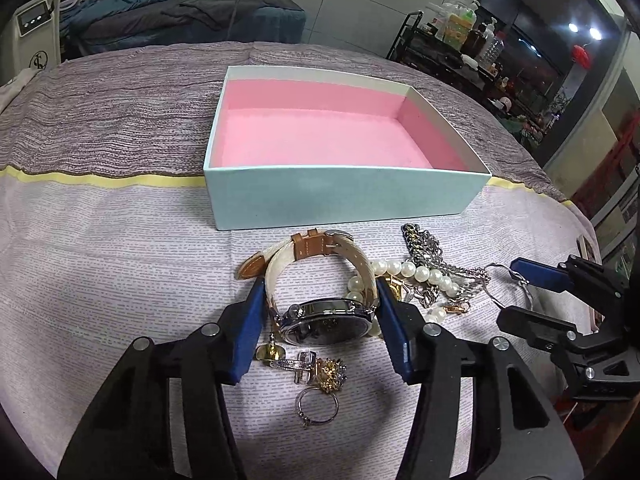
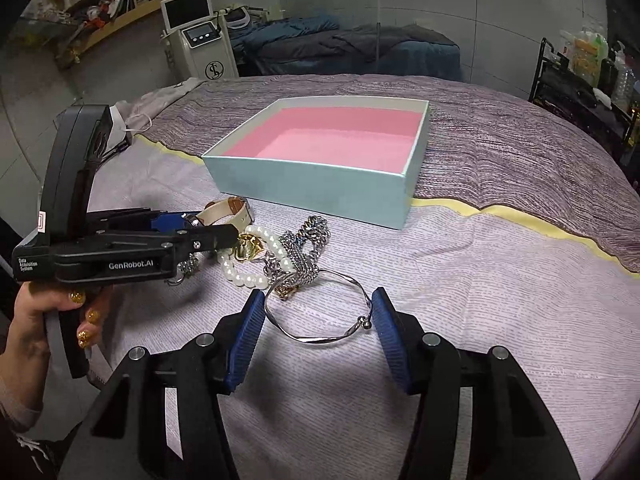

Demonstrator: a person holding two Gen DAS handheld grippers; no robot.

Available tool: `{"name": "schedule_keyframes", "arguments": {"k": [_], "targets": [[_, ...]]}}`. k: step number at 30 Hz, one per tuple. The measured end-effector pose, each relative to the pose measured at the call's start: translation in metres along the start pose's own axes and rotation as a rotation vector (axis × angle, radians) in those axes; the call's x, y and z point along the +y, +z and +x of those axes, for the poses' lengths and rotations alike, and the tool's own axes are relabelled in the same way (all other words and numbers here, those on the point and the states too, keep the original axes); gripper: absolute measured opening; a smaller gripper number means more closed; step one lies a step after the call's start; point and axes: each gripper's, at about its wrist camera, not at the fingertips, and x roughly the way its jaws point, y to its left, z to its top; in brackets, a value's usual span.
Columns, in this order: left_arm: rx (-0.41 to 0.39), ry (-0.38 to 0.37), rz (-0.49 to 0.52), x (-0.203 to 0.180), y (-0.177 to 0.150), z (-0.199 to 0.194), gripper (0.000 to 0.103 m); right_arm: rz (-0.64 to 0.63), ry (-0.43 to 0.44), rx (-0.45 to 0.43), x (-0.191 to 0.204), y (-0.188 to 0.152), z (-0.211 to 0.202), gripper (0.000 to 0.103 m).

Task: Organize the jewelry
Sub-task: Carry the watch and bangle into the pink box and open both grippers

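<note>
Plainly, your left hand-held gripper (image 1: 320, 312) straddles the watch (image 1: 324, 316) with jaws apart, hiding some pearls (image 1: 404, 270), while your right hand-held gripper (image 2: 318, 312) brackets the bangle (image 2: 320, 306), open.

Box (image 1: 344, 196) pale blue outside, pink lining; watch (image 1: 324, 316) strap cream/tan.

We see a matt paper box (image 1: 344, 190) lined with pink foam, a polished metal watch (image 1: 326, 320) on a leather strap, glossy pearls (image 1: 408, 269), a shiny bangle (image 2: 320, 308), ribbed blue fingers (image 2: 248, 340), and woven cloth (image 2: 500, 300).
</note>
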Motion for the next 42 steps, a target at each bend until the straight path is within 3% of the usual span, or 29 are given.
{"name": "schedule_keyframes", "arguments": {"k": [9, 15, 21, 27, 33, 42], "targets": [[-0.015, 0.003, 0.002, -0.002, -0.001, -0.002, 0.050, 0.065, -0.112, -0.038, -0.033, -0.012, -0.030, 0.053], [-0.041, -0.025, -0.002, -0.004, -0.004, -0.012, 0.049, 0.083, -0.122, -0.077, -0.038, -0.013, -0.034, 0.054], [-0.104, -0.051, 0.007, -0.010, 0.003, -0.039, 0.049, 0.067, -0.069, -0.137, -0.025, 0.000, -0.032, 0.054], [-0.184, -0.024, 0.091, -0.020, 0.030, -0.062, 0.049, 0.045, -0.020, -0.205, -0.013, 0.032, -0.028, 0.054], [-0.202, -0.028, 0.122, -0.007, 0.062, -0.048, 0.049, 0.025, -0.010, -0.236, -0.013, 0.069, -0.009, 0.054], [-0.145, 0.001, 0.161, 0.006, 0.098, 0.000, 0.050, 0.013, -0.016, -0.179, -0.015, 0.102, 0.039, 0.054]]}}
